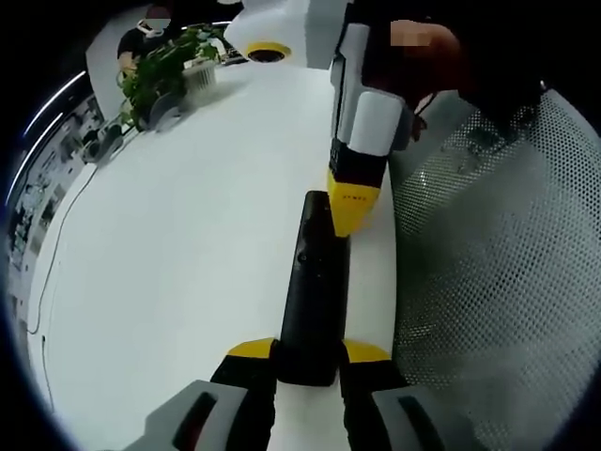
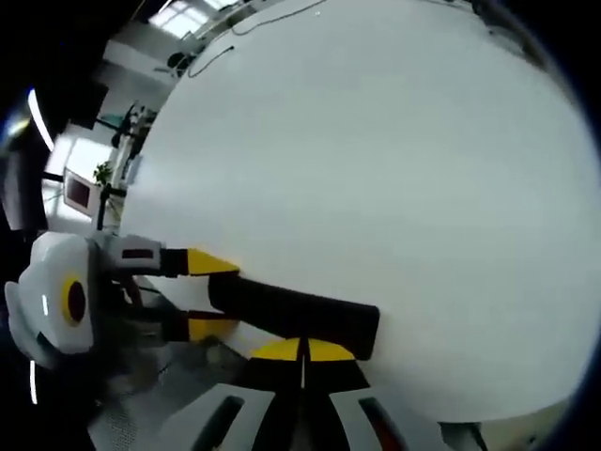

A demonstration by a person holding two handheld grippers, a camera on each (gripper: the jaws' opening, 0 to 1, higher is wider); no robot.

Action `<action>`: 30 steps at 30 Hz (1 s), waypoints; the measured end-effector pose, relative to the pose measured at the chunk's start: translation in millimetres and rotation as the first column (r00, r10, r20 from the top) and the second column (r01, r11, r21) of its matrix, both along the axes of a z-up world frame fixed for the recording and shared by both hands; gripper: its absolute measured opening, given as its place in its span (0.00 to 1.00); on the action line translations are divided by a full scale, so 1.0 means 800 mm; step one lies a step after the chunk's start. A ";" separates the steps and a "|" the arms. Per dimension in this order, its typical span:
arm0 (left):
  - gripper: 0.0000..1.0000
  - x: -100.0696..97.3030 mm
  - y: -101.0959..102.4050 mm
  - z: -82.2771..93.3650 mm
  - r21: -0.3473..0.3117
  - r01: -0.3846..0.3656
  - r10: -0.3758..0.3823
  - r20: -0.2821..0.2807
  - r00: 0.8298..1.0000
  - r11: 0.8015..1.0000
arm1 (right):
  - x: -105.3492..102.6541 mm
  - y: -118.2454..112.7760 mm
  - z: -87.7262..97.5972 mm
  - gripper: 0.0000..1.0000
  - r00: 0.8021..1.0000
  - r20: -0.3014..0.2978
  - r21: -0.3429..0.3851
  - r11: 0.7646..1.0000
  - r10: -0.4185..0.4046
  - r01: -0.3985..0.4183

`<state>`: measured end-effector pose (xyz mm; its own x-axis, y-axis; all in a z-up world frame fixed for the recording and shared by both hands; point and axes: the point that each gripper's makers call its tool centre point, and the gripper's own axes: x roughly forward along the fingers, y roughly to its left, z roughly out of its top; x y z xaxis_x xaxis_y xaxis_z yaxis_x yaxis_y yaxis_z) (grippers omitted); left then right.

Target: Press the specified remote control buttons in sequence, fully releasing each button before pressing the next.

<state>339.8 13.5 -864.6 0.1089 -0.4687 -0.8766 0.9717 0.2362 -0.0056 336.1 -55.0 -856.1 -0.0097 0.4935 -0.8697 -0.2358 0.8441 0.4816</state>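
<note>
While the left gripper (image 1: 308,362) clamps the near end of the black remote (image 1: 315,282) between its yellow-tipped jaws, the remote lies lengthwise on the white worktop (image 1: 188,225) near its edge. Right gripper (image 2: 302,349) has its jaws closed together, tips touching the remote's far end. Potted plant (image 1: 164,66) sits well apart.

The right tool (image 2: 302,354) rises from the near edge with its yellow-tipped jaws pressed together, their tips touching the near side of the black remote control (image 2: 293,311). The remote lies across the white table (image 2: 376,169). From the left, the left tool (image 2: 208,293) clasps the remote's left end between its yellow jaws.
</note>
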 end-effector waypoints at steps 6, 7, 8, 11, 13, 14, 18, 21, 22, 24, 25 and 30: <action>0.26 0.000 0.000 0.000 0.001 0.004 -0.004 0.003 1.000 1.000 | 0.010 0.000 0.007 0.00 0.999 0.035 0.017 0.999 -0.028 0.028; 0.26 0.000 0.000 0.000 0.002 0.005 -0.005 0.003 1.000 1.000 | 0.010 0.000 0.007 0.00 0.999 0.037 0.018 0.999 -0.029 0.029; 0.26 0.000 0.000 0.000 0.003 0.006 -0.006 0.002 1.000 1.000 | 0.011 0.000 0.006 0.00 0.999 0.042 0.016 0.999 -0.030 0.030; 0.26 0.000 -0.001 0.000 0.009 0.008 -0.008 -0.001 1.000 1.000 | 0.013 0.001 0.006 0.00 0.998 0.053 0.012 1.000 -0.021 0.021; 0.26 0.000 -0.001 0.000 0.009 0.007 -0.007 -0.002 1.000 1.000 | 0.011 0.002 0.004 0.00 0.999 0.052 0.009 1.000 -0.012 0.011; 0.26 0.000 -0.002 0.000 0.007 0.005 -0.005 -0.003 1.000 1.000 | 0.011 0.003 0.004 0.00 0.999 0.052 0.007 1.000 -0.009 0.008; 0.26 -0.001 -0.002 0.000 0.002 0.004 -0.004 -0.002 1.000 1.000 | 0.014 0.004 0.003 0.00 0.997 0.071 -0.001 1.000 0.002 -0.002; 0.25 -0.003 -0.004 0.000 0.002 0.020 -0.020 -0.002 1.000 1.000 | 0.013 0.002 0.001 0.00 0.997 0.077 -0.023 1.000 0.016 -0.014; 0.25 -0.003 -0.004 0.000 0.004 0.016 -0.016 -0.003 1.000 1.000 | 0.013 0.001 0.001 0.00 0.997 0.076 -0.024 1.000 0.013 -0.011; 0.25 -0.003 -0.004 0.000 0.007 0.018 -0.018 -0.002 1.000 1.000 | 0.013 0.000 0.001 0.00 0.997 0.077 -0.028 0.999 0.016 -0.014; 0.25 -0.003 -0.004 0.000 0.008 0.018 -0.018 -0.002 1.000 1.000 | 0.013 0.000 0.002 0.00 0.997 0.079 -0.030 0.999 0.020 -0.018; 0.25 -0.003 -0.004 0.000 0.007 0.014 -0.014 -0.004 1.000 1.000 | 0.013 0.001 0.000 0.00 0.991 0.118 -0.057 0.997 0.065 -0.058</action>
<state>337.1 10.1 -864.4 0.0984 -0.4637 -0.8805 0.9750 0.2222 -0.0080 346.8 -53.9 -855.8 0.0670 0.4478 -0.8916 -0.3413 0.8500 0.4013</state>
